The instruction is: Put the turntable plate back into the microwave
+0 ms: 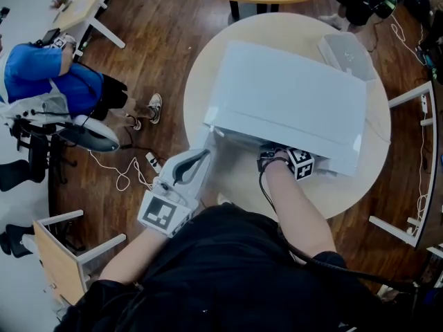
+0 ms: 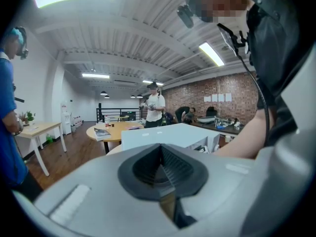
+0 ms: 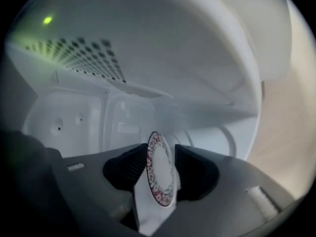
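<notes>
Inside the microwave [image 3: 148, 58], the right tool [image 3: 161, 168] has its jaws loosely apart around the plate [image 3: 162, 179]; seating it apparently remains. The left tool [image 2: 160, 168] is pinched together, empty.

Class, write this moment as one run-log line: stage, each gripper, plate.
stage: plate inside microwave cavity | right gripper: jaws apart, plate between them | left gripper: shut, empty
</notes>
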`<state>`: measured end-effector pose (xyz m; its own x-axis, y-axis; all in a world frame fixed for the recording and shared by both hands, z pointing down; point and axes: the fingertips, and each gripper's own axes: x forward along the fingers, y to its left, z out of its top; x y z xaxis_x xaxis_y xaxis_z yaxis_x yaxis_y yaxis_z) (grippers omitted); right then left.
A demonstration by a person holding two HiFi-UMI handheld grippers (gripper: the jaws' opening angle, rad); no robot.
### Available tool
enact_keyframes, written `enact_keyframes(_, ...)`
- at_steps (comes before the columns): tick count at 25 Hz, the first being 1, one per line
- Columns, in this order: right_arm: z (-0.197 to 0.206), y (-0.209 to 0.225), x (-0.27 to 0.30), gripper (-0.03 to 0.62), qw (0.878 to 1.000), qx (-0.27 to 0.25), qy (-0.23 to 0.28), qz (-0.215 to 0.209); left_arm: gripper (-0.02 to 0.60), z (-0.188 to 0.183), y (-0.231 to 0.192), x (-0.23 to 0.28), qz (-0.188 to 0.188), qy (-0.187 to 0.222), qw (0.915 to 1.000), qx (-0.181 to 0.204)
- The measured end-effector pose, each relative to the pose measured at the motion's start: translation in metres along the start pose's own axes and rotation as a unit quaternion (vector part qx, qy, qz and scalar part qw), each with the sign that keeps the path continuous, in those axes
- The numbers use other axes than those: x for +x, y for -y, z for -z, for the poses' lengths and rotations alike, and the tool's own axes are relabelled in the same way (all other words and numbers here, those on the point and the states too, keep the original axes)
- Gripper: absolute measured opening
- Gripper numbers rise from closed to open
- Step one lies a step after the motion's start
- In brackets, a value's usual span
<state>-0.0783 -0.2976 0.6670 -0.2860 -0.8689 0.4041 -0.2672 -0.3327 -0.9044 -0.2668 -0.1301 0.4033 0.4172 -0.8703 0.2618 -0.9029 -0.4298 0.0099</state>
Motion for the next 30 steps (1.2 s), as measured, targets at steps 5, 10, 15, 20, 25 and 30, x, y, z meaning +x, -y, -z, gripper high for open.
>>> enact_keyframes(5,0.001,0.002,-0.016,0.169,1.000,-0.004,-0.006,-0.005,0.005,-0.006,0.011,-0.001,0.013,0.015,0.9998,-0.001)
enact_keyframes(10,0.011,0.003,-0.035,0.172,0.999,-0.033,-0.027,-0.013,0.005,-0.009,0.019,-0.004,0.023,0.025,0.9994,0.009)
enact_keyframes(15,0.010,-0.001,-0.048,0.178,0.998,-0.049,-0.033,-0.020,0.005,-0.004,0.025,-0.004,0.040,0.026,0.9984,0.031)
enact_keyframes(20,0.018,-0.012,-0.068,0.189,0.994,-0.083,-0.052,-0.041,0.005,0.004,0.041,-0.003,0.060,0.026,0.9978,0.009)
enact_keyframes(25,0.027,-0.041,-0.094,0.204,0.981,-0.153,-0.081,-0.085,0.005,0.001,0.054,0.000,0.076,0.032,0.9966,-0.002)
enact_keyframes(30,0.028,-0.070,-0.123,0.204,0.958,-0.237,-0.100,-0.123,0.005,0.006,0.062,0.008,0.093,0.029,0.9943,-0.045)
